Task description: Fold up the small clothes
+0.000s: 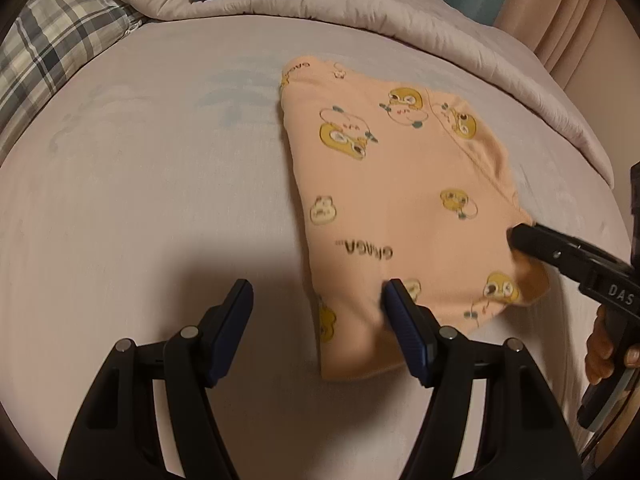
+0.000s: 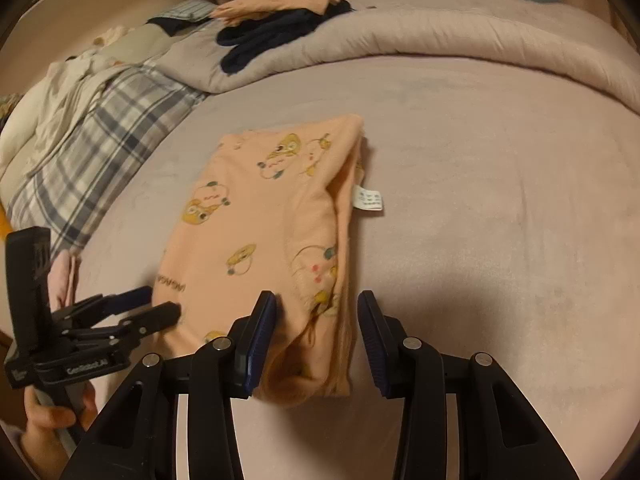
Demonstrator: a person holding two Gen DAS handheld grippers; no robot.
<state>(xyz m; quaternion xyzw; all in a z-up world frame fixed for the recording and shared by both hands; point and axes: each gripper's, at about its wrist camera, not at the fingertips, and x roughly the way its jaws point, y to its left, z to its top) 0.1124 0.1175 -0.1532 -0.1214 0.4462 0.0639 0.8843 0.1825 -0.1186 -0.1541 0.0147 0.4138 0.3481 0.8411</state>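
Peach garment (image 1: pixel 404 208), a soft knit printed with yellow cartoon animals and dark lettering, lies folded into a long, roughly rectangular pad on the pale lilac bedsheet (image 1: pixel 140 184). In the right wrist view its long axis runs away from the camera toward the rumpled quilt (image 2: pixel 460 44), with a thick rounded fold along its right edge and a small white care label (image 2: pixel 370 199) poking out onto the sheet. The cloth looks matte and slightly fuzzy; the sheet is smooth, with faint creases.

The left gripper (image 1: pixel 318 294) hangs over the near left corner of the garment, its ribbed dark blue pads spread wide, one above bare sheet and one over cloth, pinching nothing. The right gripper (image 2: pixel 316 304) straddles the near end of the thick fold with its pads standing clear of the fabric on both sides. Dark navy clothes (image 2: pixel 272 36) sit heaped on the quilt, beside a plaid blanket (image 2: pixel 100 140).
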